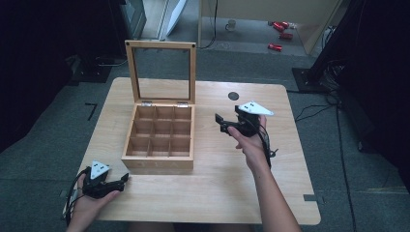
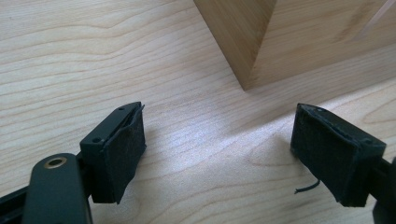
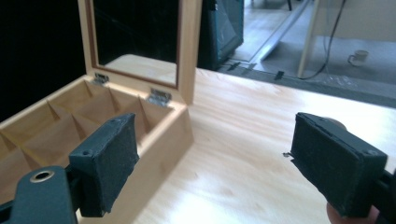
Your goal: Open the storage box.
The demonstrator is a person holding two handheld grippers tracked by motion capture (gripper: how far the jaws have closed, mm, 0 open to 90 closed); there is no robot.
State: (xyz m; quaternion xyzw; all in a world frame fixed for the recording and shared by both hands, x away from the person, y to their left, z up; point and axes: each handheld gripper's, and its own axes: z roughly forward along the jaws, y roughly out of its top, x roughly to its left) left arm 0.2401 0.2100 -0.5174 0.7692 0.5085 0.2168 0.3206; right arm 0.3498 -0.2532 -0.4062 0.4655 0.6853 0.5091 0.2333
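Observation:
A light wooden box (image 1: 159, 145) with several empty compartments stands left of the table's middle, its glass-paned lid (image 1: 161, 70) raised upright at the back. My left gripper (image 1: 123, 180) lies low by the table's front left corner, open, pointing at the box's front corner (image 2: 261, 42). Its jaws stand wide apart over bare wood in the left gripper view (image 2: 217, 135). My right gripper (image 1: 220, 123) is held to the right of the box, open, aimed leftward. In the right gripper view (image 3: 215, 154) the box (image 3: 159, 140) and its lid (image 3: 187, 46) lie left of the jaws.
The wooden table (image 1: 217, 193) has bare surface in front of and to the right of the box. A small dark round mark (image 1: 233, 95) sits near the back edge. On the floor beyond are red objects (image 1: 275, 47), a cup (image 1: 231, 24) and cables (image 1: 319, 104).

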